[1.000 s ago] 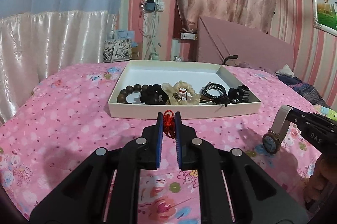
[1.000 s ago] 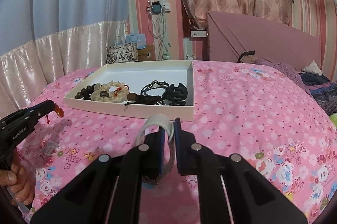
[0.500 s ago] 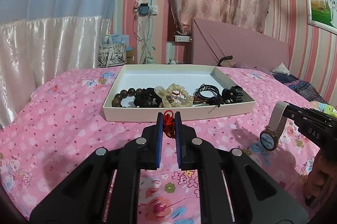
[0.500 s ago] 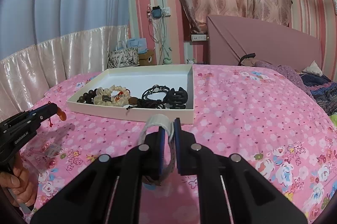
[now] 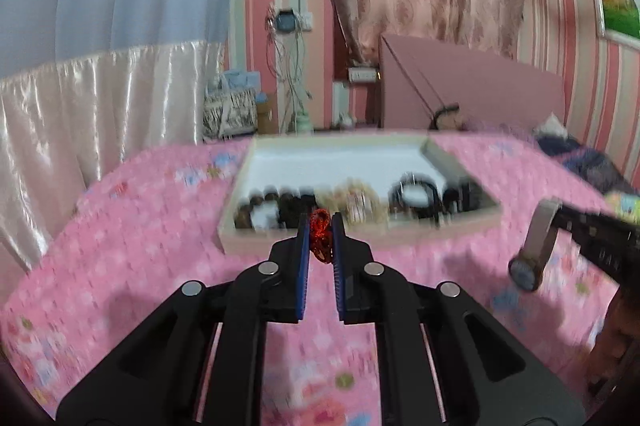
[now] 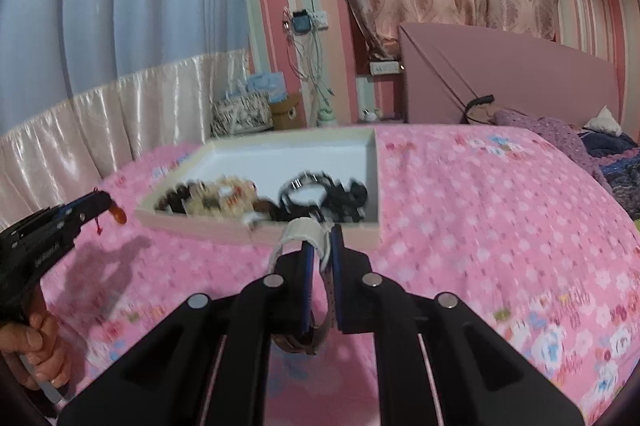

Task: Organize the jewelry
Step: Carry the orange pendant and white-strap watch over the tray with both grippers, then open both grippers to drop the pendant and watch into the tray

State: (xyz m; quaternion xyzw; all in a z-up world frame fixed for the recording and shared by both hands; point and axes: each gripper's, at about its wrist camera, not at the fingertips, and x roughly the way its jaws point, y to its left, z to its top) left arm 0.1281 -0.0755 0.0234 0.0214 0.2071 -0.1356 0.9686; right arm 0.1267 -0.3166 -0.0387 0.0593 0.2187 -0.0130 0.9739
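Seen from the right wrist camera, the left gripper (image 6: 114, 211) enters at nine o'clock, a hand (image 6: 38, 350) wrapped round its grip at eight o'clock. Its jaws are clamped on a red knotted cord ornament (image 5: 321, 236), which in its own camera stands pinched upright between the blue pads (image 5: 303, 266) at dead centre, poking out past the fingertips toward twelve o'clock.

Directly beyond that ornament, at twelve o'clock from the left gripper, lies the white tray (image 5: 280, 244) on the pink floral bed (image 5: 132, 238). Along the tray's near edge sit, blurred, dark wooden beads (image 5: 262, 203) at the left, a pale bead bracelet (image 5: 354, 201) in the middle and black corded pieces (image 5: 416, 193) at the right. The tray's far half is bare white.

At three o'clock in the left wrist view the right gripper (image 5: 556, 216) reaches in, closed on the band of a wristwatch (image 5: 528, 266) whose round face hangs below the fingertips. In the right wrist view that grey band (image 6: 310, 232) loops over the left finger and runs down between the clamped pads, the watch case below them. The tray's near right corner (image 6: 360, 236) lies just past the tips at twelve o'clock; whether the band touches it cannot be told.
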